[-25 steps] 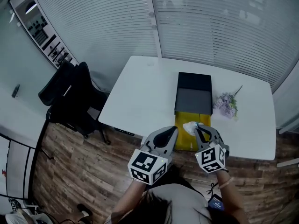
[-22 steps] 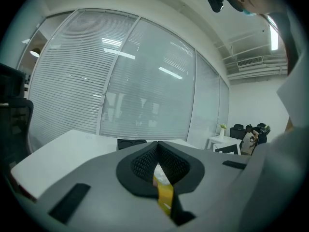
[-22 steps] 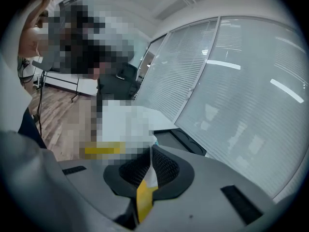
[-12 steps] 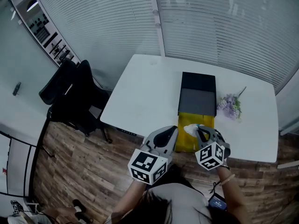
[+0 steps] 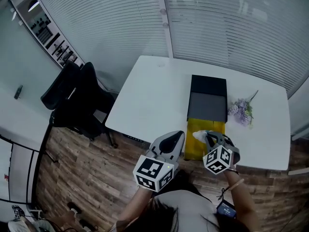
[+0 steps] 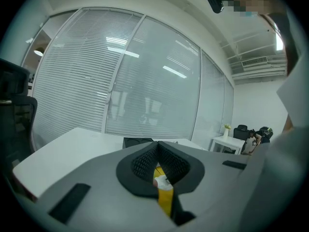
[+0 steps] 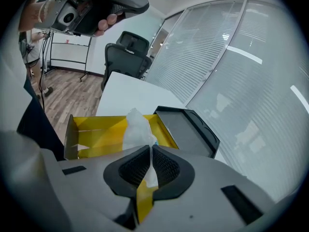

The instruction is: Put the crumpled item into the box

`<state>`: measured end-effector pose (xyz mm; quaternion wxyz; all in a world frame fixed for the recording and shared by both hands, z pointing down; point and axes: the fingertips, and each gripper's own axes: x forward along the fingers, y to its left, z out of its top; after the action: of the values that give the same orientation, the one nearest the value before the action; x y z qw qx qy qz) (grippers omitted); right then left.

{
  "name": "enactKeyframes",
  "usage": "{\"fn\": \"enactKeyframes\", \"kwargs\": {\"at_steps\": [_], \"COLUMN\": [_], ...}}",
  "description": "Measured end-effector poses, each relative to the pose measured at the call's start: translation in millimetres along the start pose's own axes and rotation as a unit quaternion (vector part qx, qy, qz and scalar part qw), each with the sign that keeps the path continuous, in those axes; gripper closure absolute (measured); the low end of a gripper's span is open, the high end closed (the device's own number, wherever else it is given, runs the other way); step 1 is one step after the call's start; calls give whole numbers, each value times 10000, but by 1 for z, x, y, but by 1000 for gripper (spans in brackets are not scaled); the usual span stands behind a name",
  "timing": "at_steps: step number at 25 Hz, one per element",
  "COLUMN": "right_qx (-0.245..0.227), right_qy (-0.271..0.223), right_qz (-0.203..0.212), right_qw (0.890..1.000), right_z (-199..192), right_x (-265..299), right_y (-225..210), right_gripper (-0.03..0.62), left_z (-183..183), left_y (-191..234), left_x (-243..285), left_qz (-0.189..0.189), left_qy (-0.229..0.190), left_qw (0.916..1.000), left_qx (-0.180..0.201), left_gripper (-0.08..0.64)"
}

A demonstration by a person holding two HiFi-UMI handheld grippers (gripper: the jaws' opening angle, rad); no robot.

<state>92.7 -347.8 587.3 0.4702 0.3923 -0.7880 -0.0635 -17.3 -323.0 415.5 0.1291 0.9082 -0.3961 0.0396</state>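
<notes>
A crumpled white paper sticks up from my right gripper, whose jaws are shut on it. In the head view the crumpled paper hangs over the near part of the open yellow box, with the right gripper just behind it. The yellow box lies open below the paper, its black lid folded back. My left gripper hovers left of the box, off the table's near edge. Its jaws are pressed together with nothing between them.
The white table carries a small bunch of purple flowers right of the black lid. A black office chair stands left of the table. Window blinds run behind the table. The floor is wood.
The right gripper has moved slightly to the right with the paper, staying over the yellow box. The left gripper has barely moved.
</notes>
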Motion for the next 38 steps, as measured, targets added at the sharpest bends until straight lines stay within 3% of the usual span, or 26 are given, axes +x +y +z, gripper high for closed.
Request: {"fn": "enactKeyframes", "kwargs": {"at_steps": [19,38], "right_qx": [-380,10], "right_qy": [881,696], "right_qz": [212,291], "right_qw": [9952,9971], "right_z": [-29,-18], "right_x": [33,35], "right_y": [1,-3], "right_gripper": [541,485], "left_z": [-9,-13], "left_y": [20,20], "left_x": [8,8], "left_qz": [24,12], "left_qy": [113,151], "left_qw": [9997,9996], "left_qx": [-201,-258], "left_gripper": [542,542]}}
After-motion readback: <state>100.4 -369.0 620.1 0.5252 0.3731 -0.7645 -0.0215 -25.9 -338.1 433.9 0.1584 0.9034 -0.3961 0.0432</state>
